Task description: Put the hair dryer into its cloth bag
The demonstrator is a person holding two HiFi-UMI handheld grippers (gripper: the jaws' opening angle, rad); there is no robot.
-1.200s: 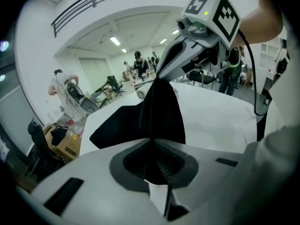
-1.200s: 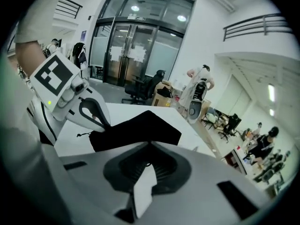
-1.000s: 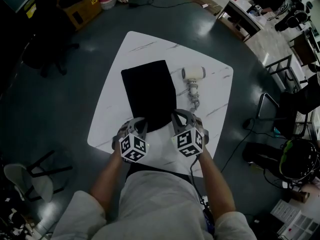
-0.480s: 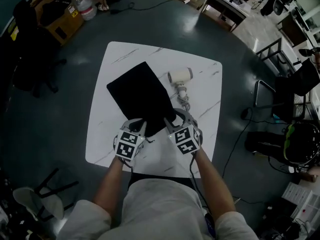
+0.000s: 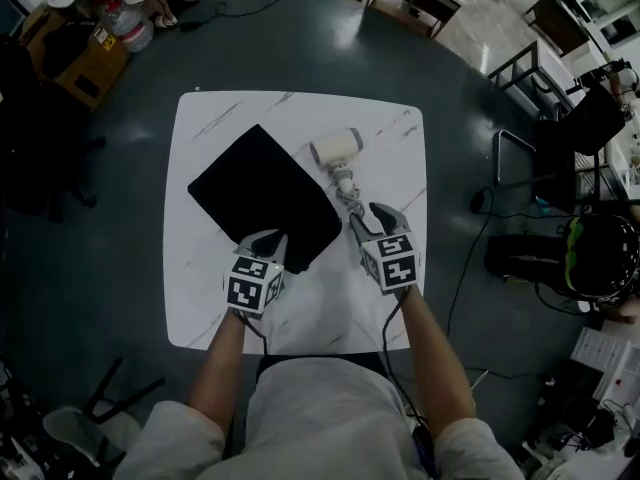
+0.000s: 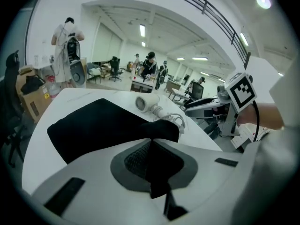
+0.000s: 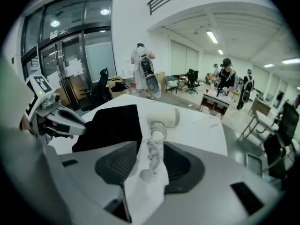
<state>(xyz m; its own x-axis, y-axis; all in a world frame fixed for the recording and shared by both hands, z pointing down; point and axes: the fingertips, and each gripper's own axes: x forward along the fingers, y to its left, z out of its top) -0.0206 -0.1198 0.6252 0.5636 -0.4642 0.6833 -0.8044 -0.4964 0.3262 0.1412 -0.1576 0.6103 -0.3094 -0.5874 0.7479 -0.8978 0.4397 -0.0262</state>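
On a white marble-patterned counter (image 5: pixel 205 298), seen from above, lies a flat black rectangular cloth bag (image 5: pixel 262 196), set on a slant. Just beside it, to its right, lies a white hair dryer (image 5: pixel 335 148) with a pale coiled cord (image 5: pixel 352 196).

The hair dryer lies lengthwise away from the person. Its round barrel is at the far end and its handle points back toward the near edge. The cord trails from the handle straight toward the right gripper (image 5: pixel 372 218), so the dryer's long axis and that gripper's reach nearly line up.

The right gripper is the nearer one by far. Its jaws have just been opening and now stand apart. In the right gripper view the cord and its plug (image 7: pixel 144 175) show in the gap between them, lying on the counter. The pads press on nothing.

The left gripper (image 5: pixel 268 240) is clamped on the near edge of the black bag, a fold of dark cloth pinched between its pads. The dryer sits off to its right, beyond the bag's near corner.

The hair dryer is wholly outside the bag. By this layout, the likely next move is a forward reach by the right gripper along the cord to the handle, while the left gripper holds the bag's edge.
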